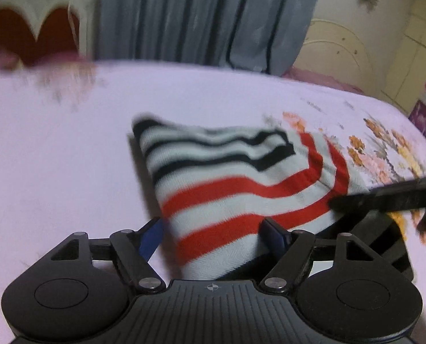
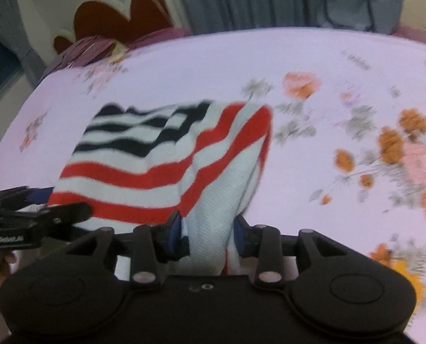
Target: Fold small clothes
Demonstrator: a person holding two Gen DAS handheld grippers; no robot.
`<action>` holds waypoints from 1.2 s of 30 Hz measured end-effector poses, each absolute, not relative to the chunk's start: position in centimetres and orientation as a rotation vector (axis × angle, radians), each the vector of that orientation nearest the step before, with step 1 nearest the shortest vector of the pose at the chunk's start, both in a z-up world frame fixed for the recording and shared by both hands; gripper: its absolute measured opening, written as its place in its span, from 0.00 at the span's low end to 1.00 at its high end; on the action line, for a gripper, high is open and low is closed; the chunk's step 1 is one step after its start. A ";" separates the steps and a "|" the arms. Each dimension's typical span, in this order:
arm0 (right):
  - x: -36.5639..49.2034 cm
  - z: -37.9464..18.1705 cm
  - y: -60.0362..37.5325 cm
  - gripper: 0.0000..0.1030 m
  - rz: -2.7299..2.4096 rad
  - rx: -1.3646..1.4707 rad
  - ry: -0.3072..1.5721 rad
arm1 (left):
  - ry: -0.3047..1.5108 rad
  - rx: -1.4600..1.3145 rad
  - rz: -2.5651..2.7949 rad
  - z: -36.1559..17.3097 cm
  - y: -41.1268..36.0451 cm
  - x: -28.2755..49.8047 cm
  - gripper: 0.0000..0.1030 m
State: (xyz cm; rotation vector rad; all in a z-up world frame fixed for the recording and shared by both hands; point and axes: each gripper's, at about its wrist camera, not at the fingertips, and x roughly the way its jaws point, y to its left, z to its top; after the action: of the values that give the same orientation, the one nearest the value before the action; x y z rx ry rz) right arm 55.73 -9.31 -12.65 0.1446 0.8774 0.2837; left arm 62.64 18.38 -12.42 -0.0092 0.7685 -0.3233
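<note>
Striped garment (image 1: 235, 177), red, white and black bands, lies bunched on floral bedsheet (image 1: 55, 157), near edge lifted. Left gripper (image 1: 213, 232): jaws spread, cloth between, left pad clear of it, released. Right gripper (image 2: 208, 233): cloth fills the gap, grasp or release, cannot tell

Bed sheet (image 2: 327, 66), pale lilac with orange flowers, lying spread; grey curtain (image 1: 201, 14) hanging behind; cream scalloped headboard (image 2: 121, 5) with red panels standing left; cream wardrobe (image 1: 384, 43) standing right.
</note>
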 end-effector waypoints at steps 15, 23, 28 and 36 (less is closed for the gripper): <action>56.6 -13.1 -5.1 0.05 0.166 -0.156 0.858 | 0.759 0.084 -0.417 -12.3 15.3 64.0 0.35; 49.3 -10.0 -3.7 0.11 0.279 -0.229 0.774 | 0.740 0.072 -0.410 -10.0 15.1 56.6 0.35; 47.9 -12.2 -3.5 0.07 0.278 -0.273 0.827 | 0.761 0.108 -0.370 -11.0 14.0 54.0 0.35; 48.0 -13.9 -4.7 0.00 0.250 -0.262 0.831 | 0.796 0.147 -0.336 -12.9 13.3 52.9 0.35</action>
State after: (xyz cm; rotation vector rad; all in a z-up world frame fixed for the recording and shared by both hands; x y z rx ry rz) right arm 48.01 -4.67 -13.90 -0.2618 0.8314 0.2496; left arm 52.87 13.25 -12.92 0.1469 0.7963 -0.3361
